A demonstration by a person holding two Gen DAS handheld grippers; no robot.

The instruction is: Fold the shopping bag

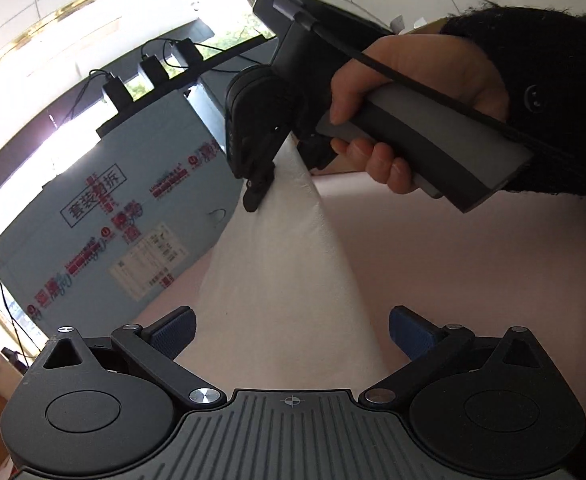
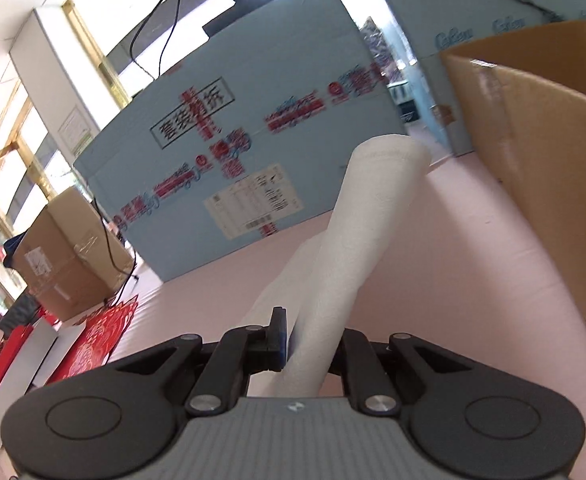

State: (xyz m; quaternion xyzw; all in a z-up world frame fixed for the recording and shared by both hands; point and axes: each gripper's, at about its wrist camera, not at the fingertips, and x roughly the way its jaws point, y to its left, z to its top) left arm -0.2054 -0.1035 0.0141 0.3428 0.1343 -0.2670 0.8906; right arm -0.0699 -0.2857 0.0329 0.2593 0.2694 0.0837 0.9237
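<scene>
the white bag (image 1: 277, 264) hangs up off the pink table (image 1: 453, 260) in front of the blue box (image 1: 133, 208), pinched tight in the right gripper (image 1: 255, 196), while the left gripper (image 1: 293, 330) sits wide open just under it.

One white bag (image 1: 277, 280), two grippers (image 1: 291, 332) (image 2: 307, 340)

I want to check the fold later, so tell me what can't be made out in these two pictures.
- Left wrist view: the right tool covers the top of the white bag, so what part it pinches is hidden; the bag's lower end is behind the left tool.
- Right wrist view: the bag's body is out of frame; only a strip shows.
- Right wrist view: print on the blue box is blurred.
</scene>
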